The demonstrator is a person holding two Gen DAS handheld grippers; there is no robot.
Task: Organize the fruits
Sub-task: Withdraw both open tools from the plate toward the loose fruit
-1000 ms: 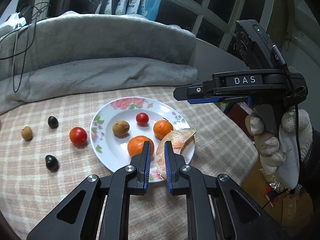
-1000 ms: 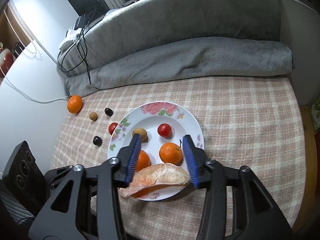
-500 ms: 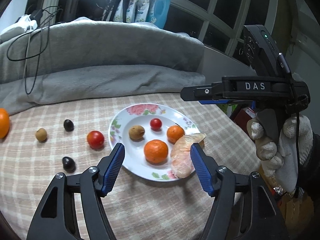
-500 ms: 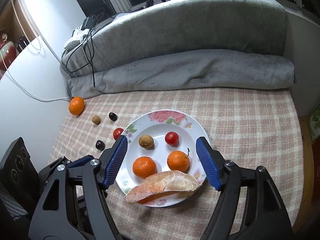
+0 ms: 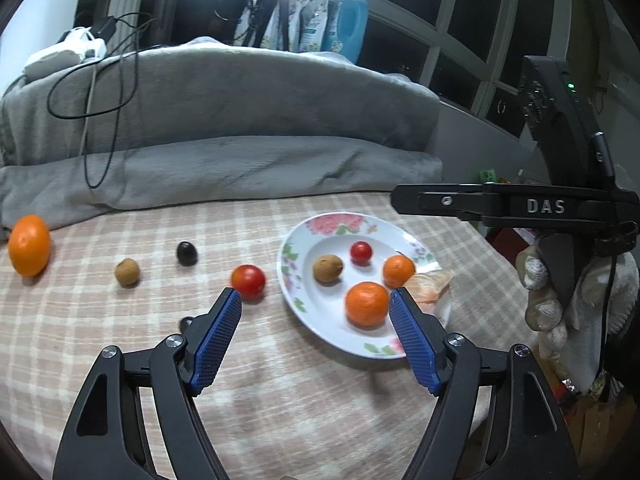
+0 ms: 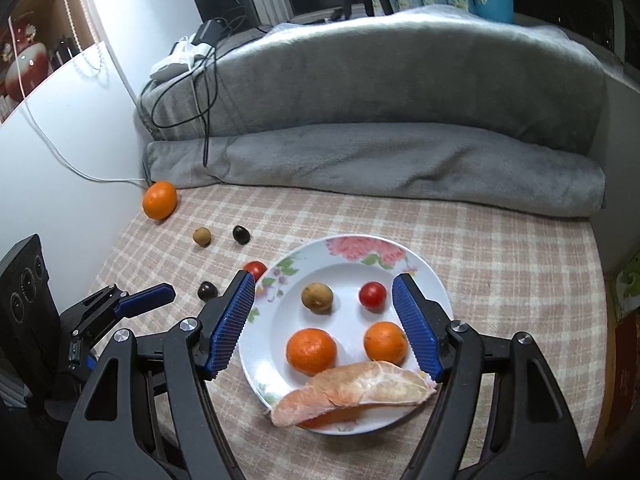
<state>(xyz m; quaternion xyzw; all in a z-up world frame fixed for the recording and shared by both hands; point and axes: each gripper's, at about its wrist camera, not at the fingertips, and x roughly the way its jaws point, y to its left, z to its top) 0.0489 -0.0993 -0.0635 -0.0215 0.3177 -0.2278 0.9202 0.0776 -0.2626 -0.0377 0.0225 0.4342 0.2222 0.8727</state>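
A flowered white plate (image 6: 432,280) holds two tangerines (image 6: 311,351), a cherry tomato (image 6: 373,295), a longan (image 6: 317,297) and a peeled pomelo segment (image 6: 352,394) on its near rim. My right gripper (image 6: 325,278) hangs open above the plate, gripping nothing. My left gripper (image 5: 315,295) hovers over the plate's (image 5: 384,350) left edge with its jaws opening and nothing between them. On the cloth to the left lie a tomato (image 5: 248,281), two dark fruits (image 5: 187,253), a longan (image 5: 127,272) and an orange (image 5: 29,244).
A gloved hand (image 5: 576,292) holds the right gripper beside the plate. Grey folded blankets (image 6: 380,160) bound the far side of the checked cloth, with cables (image 6: 200,92) draped over them. A white wall (image 6: 60,168) closes the left side. The cloth drops off at the right edge.
Both grippers opened and drew back from the plate. The left jaws went from shut to wide apart. The pomelo segment, earlier between the right fingers, now lies free on the plate's near rim.
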